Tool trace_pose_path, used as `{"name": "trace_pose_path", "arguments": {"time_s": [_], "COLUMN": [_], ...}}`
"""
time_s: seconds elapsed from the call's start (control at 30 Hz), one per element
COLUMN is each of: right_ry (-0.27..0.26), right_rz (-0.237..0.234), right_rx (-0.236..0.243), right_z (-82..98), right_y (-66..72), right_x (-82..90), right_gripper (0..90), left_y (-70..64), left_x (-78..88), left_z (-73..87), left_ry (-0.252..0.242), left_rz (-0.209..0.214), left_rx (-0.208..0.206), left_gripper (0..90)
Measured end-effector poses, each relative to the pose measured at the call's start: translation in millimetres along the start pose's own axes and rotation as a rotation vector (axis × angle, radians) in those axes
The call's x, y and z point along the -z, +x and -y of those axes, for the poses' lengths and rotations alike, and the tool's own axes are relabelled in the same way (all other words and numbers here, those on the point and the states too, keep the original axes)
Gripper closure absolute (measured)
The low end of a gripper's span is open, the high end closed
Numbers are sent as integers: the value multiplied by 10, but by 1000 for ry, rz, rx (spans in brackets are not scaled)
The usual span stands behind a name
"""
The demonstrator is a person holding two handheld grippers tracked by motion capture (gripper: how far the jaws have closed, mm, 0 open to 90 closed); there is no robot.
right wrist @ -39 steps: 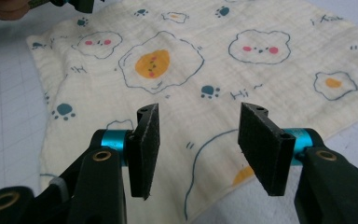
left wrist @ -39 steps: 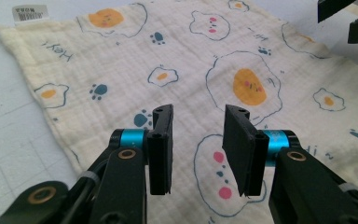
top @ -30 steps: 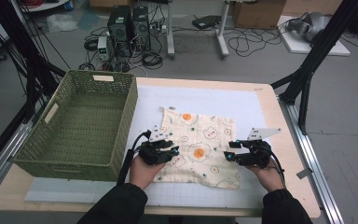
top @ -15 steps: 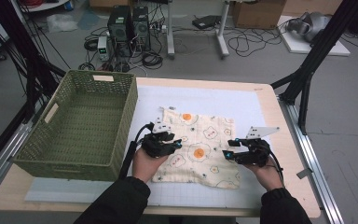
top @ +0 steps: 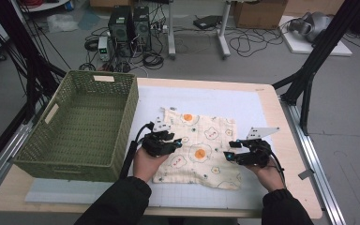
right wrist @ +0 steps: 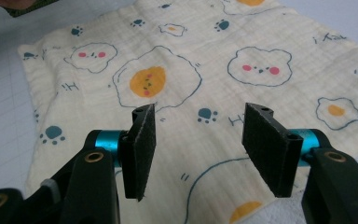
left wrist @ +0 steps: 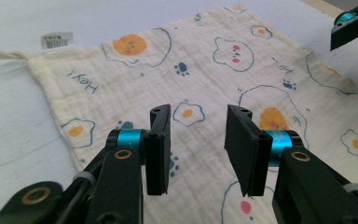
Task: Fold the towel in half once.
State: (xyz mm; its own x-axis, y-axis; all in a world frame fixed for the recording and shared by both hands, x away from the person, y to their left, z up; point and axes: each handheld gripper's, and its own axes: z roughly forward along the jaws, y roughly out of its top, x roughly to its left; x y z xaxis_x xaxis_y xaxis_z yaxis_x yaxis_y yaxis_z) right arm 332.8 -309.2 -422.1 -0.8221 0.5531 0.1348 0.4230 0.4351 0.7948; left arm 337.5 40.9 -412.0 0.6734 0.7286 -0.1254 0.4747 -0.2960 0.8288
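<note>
Shifted slightly up the cloth, left gripper joins right gripper above it, jaws apart and empty; each must next pinch an edge.

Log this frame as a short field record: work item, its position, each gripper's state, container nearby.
work item: cream cloth printed with fried eggs and paw prints
position: spread flat on the white mat, right of the basket
left gripper: jaws open, over the cloth's left edge, nothing between them
right gripper: jaws open, over the cloth's right edge, nothing between them
container: green woven basket, at the table's left
</note>
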Motion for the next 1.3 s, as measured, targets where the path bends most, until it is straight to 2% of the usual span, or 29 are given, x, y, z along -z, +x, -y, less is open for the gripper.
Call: {"name": "trace_pose_path", "arguments": {"time_s": [0.1, 0.17, 0.27, 0.33, 0.4, 0.43, 0.53, 0.6, 0.63, 0.67, 0.7, 0.73, 0.77, 0.8, 0.83, 1.03, 1.1, 1.17, 1.2, 1.23, 1.27, 1.3], "right_ry": [10, 24, 19, 43, 49, 50, 58, 67, 64, 63, 63, 66, 90, 90, 100, 125, 129, 129, 129, 125, 146, 154], "right_rz": [1, 7, 14, 24, 29, 36, 46, 63, 78, 88, 88, 94, 109, 109, 119, 169, 178, 183, 183, 189, 225, 240], "right_rx": [2, 7, 5, -4, -1, -8, -8, -9, -19, -31, -31, -36, -67, -67, -90, -124, -145, -143, -143, -146, -115, -97], "right_z": [1, -24, -53, -115, -143, -210, -299, -434, -458, -467, -467, -461, -409, -409, -349, -180, -137, -117, -117, -121, -140, -154], "right_y": [-12, -55, -98, -179, -213, -290, -363, -482, -531, -579, -579, -612, -704, -704, -752, -844, -859, -862, -862, -863, -832, -811], "right_x": [-8, -7, 1, 8, 14, 26, 42, 51, 47, 34, 34, 18, -47, -47, -106, -227, -255, -284, -284, -291, -313, -324], "right_gripper": [444, 445, 448, 449, 452, 455, 459, 485, 491, 497, 497, 503, 502, 502, 507, 531, 538, 558, 558, 566, 623, 656], "left_y": [29, 72, 102, 141, 154, 194, 239, 344, 344, 376, 376, 383, 410, 410, 451, 526, 556, 563, 556, 544, 525, 520], "left_x": [-13, -32, -47, -48, -48, -60, -77, -168, -168, -238, -238, -292, -353, -353, -408, -478, -506, -521, -525, -532, -546, -548], "left_z": [-10, -16, -46, -154, -182, -263, -307, -310, -310, -281, -281, -259, -225, -225, -192, -140, -116, -102, -94, -92, -93, -94], "left_ry": [0, -8, 0, -18, -21, -30, -44, -33, -33, -12, -12, 12, 42, 42, 66, 113, 139, 152, 147, 147, 147, 150], "left_rz": [-5, -13, -20, -27, -29, -46, -56, -69, -69, -73, -73, -96, -106, -106, -133, -187, -196, -201, -218, -230, -246, -247], "left_rx": [11, 37, 42, 47, 48, 47, 59, 126, 126, 137, 137, 123, 122, 122, 127, 114, 123, 122, 103, 93, 79, 76], "left_gripper": [608, 613, 618, 621, 626, 629, 640, 640, 638, 637, 637, 637, 638, 638, 639, 653, 663, 687, 687, 725, 787, 821]}}
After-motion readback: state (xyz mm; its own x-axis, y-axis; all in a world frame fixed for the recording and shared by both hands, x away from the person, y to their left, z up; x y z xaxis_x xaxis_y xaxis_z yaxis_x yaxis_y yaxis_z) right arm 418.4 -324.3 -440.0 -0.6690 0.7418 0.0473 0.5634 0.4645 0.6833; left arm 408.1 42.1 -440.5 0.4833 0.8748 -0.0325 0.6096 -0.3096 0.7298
